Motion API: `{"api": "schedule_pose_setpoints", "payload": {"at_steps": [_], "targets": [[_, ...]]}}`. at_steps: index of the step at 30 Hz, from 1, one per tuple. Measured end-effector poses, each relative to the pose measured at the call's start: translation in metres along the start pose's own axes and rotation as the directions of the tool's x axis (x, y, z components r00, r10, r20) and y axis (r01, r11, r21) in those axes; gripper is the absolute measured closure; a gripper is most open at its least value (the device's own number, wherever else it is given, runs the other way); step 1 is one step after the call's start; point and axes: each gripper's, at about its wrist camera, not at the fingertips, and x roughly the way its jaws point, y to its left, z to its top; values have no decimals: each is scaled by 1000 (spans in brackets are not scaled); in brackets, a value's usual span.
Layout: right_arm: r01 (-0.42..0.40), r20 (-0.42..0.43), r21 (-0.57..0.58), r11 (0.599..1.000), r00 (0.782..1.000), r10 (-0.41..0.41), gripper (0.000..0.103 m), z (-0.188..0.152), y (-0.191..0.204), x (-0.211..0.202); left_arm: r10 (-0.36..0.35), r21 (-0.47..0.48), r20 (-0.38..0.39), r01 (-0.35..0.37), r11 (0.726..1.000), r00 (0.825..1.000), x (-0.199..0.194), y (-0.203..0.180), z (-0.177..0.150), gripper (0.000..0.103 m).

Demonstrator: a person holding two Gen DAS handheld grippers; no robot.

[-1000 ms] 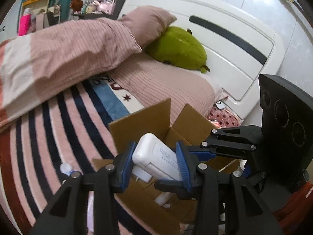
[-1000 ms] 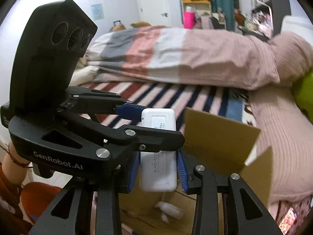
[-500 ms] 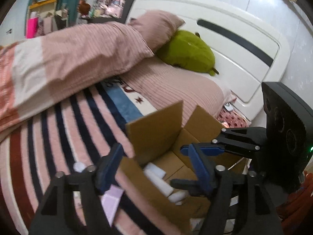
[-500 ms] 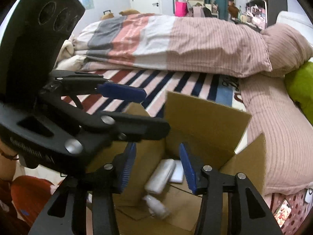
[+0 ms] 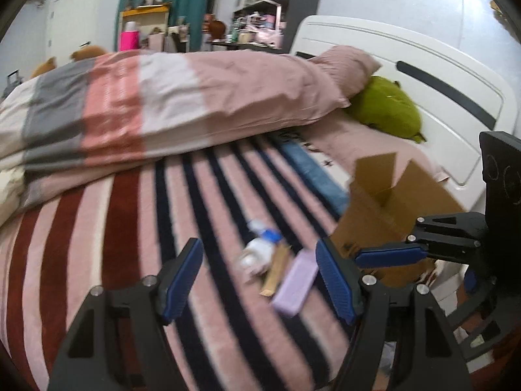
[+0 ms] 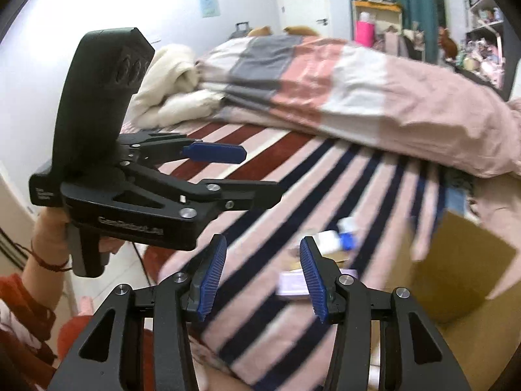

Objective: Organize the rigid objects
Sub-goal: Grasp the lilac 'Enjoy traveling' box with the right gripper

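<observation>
**Both tongs empty, turning from the box to the last loose items**

The left tongs and right tongs are both spread wide with nothing between their blue pads. A second ago they clamped a white rectangular pack over the cardboard box; half a second ago they had let go and white items lay inside it. That drop looks done, and both views have since swung off the box toward the striped bed.

Just left of the box, on the bed, lies a small cluster: a lilac flat case nearest the box, a thin tan stick-like piece touching it, then a white bottle with a blue cap. Motion blur hides finer detail. In the right view the lilac case sits partly behind the right finger.

These seem to be the next things to box; the left tongs already frame them.
</observation>
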Motion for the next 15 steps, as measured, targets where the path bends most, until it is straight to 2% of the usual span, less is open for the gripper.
{"api": "schedule_pose_setpoints", "payload": {"at_steps": [6, 8, 11, 15], "targets": [[12, -60, 2, 1000, 998, -12, 50, -18, 28, 56, 21, -1, -9, -21, 1000, 1000, 5, 30, -41, 34], [46, -85, 18, 999, 995, -44, 37, -29, 28, 75, 14, -5, -11, -15, 1000, 1000, 7, 40, -51, 34], [130, -113, 43, 991, 986, -124, 24, -44, 19, 97, -1, -24, -16, 1, 1000, 1000, 13, 53, -64, 34], [281, -145, 71, 957, 952, -269, 19, -61, -2, 118, -23, -55, -26, 22, 998, 999, 22, 69, -76, 34]]}}
